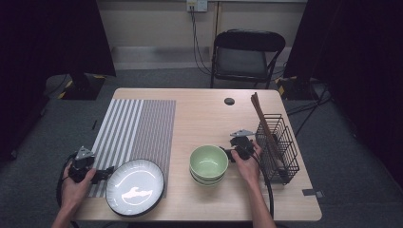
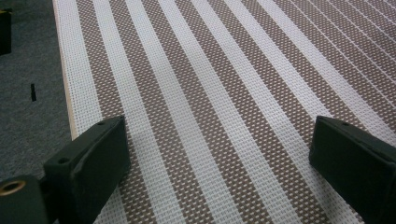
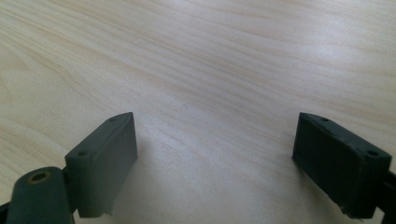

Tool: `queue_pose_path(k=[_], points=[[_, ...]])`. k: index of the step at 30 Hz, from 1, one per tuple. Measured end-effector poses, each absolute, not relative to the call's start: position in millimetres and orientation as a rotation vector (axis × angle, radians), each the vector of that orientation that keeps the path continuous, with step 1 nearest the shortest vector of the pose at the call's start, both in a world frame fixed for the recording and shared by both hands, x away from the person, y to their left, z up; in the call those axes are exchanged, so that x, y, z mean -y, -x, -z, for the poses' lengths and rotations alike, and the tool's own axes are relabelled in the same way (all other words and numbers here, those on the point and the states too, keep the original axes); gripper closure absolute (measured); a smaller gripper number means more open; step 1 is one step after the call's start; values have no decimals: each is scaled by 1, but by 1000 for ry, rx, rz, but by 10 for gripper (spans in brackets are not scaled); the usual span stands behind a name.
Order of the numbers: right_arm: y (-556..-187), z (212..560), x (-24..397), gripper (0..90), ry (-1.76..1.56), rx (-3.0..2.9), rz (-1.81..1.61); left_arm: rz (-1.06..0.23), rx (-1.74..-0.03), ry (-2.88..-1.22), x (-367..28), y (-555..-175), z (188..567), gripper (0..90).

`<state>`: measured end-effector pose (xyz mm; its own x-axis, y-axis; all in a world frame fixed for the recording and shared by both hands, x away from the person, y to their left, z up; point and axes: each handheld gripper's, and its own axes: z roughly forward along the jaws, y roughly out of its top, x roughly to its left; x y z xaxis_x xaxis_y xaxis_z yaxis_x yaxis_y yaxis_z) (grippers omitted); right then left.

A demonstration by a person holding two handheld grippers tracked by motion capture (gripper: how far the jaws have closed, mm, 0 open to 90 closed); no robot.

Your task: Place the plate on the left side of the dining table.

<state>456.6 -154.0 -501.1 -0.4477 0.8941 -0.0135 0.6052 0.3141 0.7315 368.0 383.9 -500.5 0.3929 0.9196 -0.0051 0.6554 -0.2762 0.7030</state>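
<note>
Toward seven o'clock on the counter [image 1: 204, 118], our left claw [image 1: 105, 174] sits over the striped placemat [image 1: 138, 128], jaws spread wide with nothing but woven mat between them, just beside the white plate [image 1: 135, 187] that lies half on the mat's near corner. At four o'clock, our right claw [image 1: 227, 154] points at the rim of the stacked green bowls [image 1: 208, 164], which stand near the counter's centre at about five o'clock; its jaws are likewise spread and empty, bare wood showing between them. Behind our right hand [image 1: 248, 167], at three o'clock, the black wire basket [image 1: 280, 142] holds brown chopsticks [image 1: 264, 124] leaning upright. We judge this to be the approach step: neither claw has taken hold of anything yet. Next we likely need to slide each claw onto its nearest rim, left toward the plate, right toward the top bowl, then pinch without tipping the stack.
</note>
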Motion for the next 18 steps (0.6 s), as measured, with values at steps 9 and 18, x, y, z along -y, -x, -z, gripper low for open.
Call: queue_pose_path(k=[9,18], points=[[-456,501,154,129,-1334,-2163,-930,-547,-1343,-2029,-384,-368,500,47],[-453,499,155,149,-1341,-2169,-926,-579,-1366,-1976,-386,-363,499,183]])
